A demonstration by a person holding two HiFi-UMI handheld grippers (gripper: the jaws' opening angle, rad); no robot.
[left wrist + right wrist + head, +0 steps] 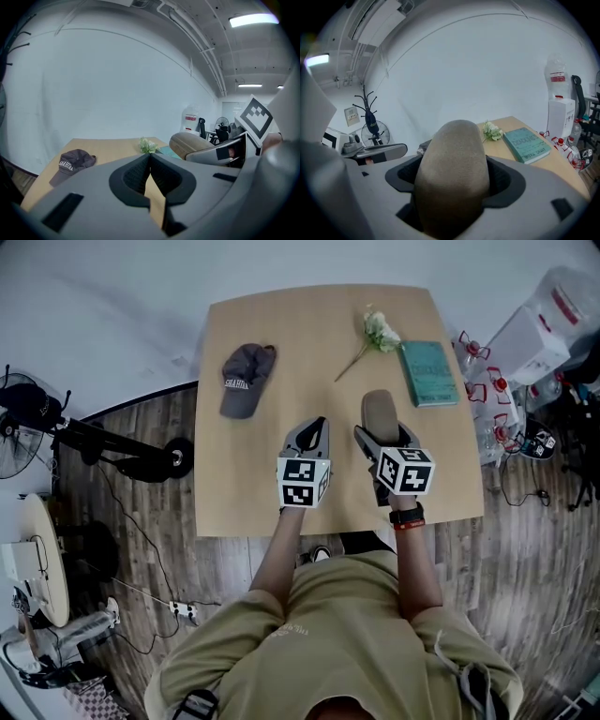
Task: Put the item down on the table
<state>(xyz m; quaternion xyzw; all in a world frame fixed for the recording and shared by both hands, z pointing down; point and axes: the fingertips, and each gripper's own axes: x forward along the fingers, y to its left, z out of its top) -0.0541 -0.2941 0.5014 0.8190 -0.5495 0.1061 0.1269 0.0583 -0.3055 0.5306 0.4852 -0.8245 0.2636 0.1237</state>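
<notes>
My right gripper (377,432) is shut on a tan oblong item with a rounded end (379,414), held above the wooden table (281,334). That tan item (452,173) fills the middle of the right gripper view, wedged between the jaws. In the left gripper view the same tan item (190,142) shows off to the right. My left gripper (318,429) hangs beside it over the table's near half, jaws closed together with nothing between them (150,159).
A dark cap (246,378) lies on the table's left part, a small white flower sprig (377,334) at the far middle, and a teal book (427,372) at the right. Bottles and white containers (530,334) stand on the floor to the right. A fan (23,413) stands left.
</notes>
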